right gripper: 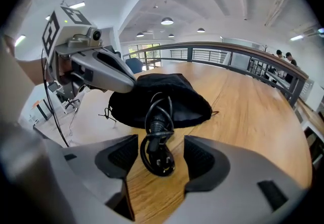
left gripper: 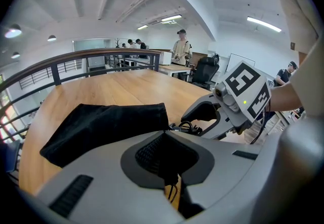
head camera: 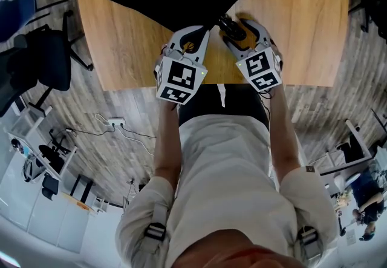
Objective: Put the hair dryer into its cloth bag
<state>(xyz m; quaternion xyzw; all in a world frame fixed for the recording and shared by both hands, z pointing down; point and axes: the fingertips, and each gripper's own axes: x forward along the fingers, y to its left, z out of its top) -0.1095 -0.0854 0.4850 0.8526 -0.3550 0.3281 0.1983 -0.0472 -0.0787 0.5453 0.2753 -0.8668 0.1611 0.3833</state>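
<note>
Your left hand-held gripper (left gripper: 164, 149) has its jaws together, clamped on the near rim of the black cloth drawstring bag (left gripper: 101, 127). My read is that it pins the mouth so the fabric can't slide across the light wooden tabletop (head camera: 290, 19) when something is pushed in. The rest of the bag lies ahead of that gripper and to its left, resting on the wood.

Your right hand-held gripper (right gripper: 161, 156) has its jaws wide apart. The coiled black power cord with its plug (right gripper: 158, 134) lies between the pads and, as far as I can see, touches neither. The plug end is nearest the gripper, and the loop runs ahead into the bag mouth. Nothing is held on that side.

The hair dryer body isn't visible in any view. The bag bulges just ahead of the right gripper and the cord leads into it. I judge the dryer is already inside and the cord bundle is the only part left out.

The two grippers sit side by side at the bag mouth, one to hold it and one to feed.

Next move, as I see it: close on the cord bundle and push it forward through the mouth, with the left pinning the rim. The coil could spring open, or the plug could snag the rim.
</note>
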